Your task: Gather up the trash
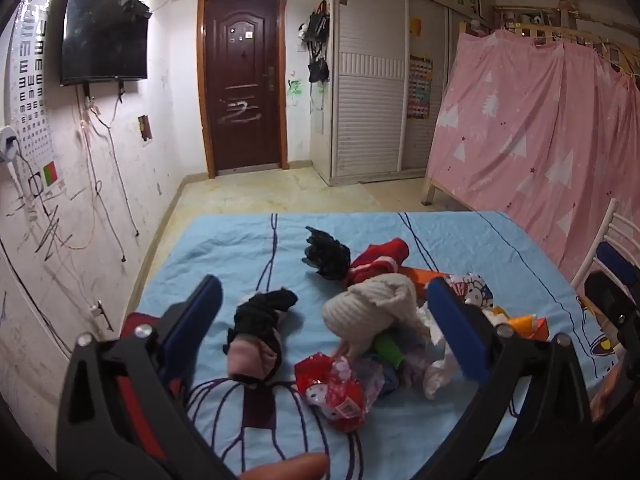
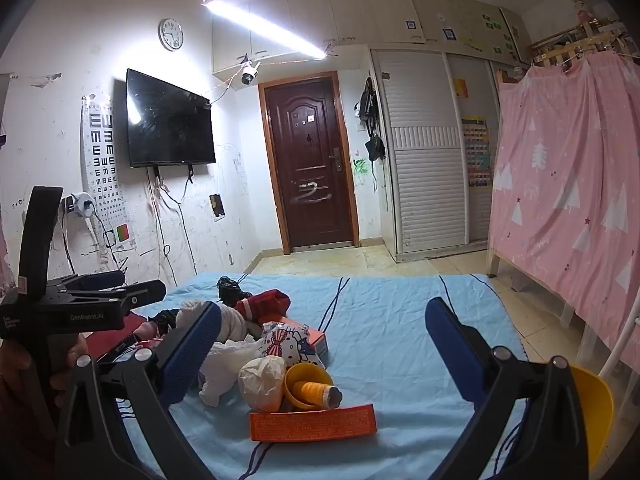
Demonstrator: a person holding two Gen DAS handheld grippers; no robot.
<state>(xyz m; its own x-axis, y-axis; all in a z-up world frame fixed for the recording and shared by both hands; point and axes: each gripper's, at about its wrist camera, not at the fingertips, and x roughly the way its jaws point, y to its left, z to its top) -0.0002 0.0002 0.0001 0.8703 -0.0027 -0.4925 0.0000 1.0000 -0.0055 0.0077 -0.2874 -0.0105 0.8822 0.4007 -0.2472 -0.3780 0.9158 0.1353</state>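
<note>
Trash pile sits mid-desk on the blue sheet (image 2: 400, 320), mixed with clothing. Red wrapper (image 1: 332, 392) lies between and just ahead of the left gripper (image 1: 332, 320) fingers. White crumpled bag (image 1: 436, 372) sits just inside that gripper's right finger. Orange box (image 2: 314, 422) lies flat, nearest the right gripper (image 2: 324, 344), between its fingers; crumpled paper ball (image 2: 262, 378) and yellow cup (image 2: 308, 384), with a spool lying in it, are just beyond the box. Hello Kitty packet (image 2: 290, 342) farther in.

Clothing, likely not trash: white knit hat (image 1: 368, 312), black glove (image 1: 260, 320), red sock (image 1: 380, 260).

Both grippers: fingers spread fully wide, nothing held, hovering short of the pile.

Judgement: step in hand is the first pick. Right hand suits the orange box, approached across its short side so the fingers span it. Left suits the red wrapper; come in low and avoid snagging the hat beside it.
</note>
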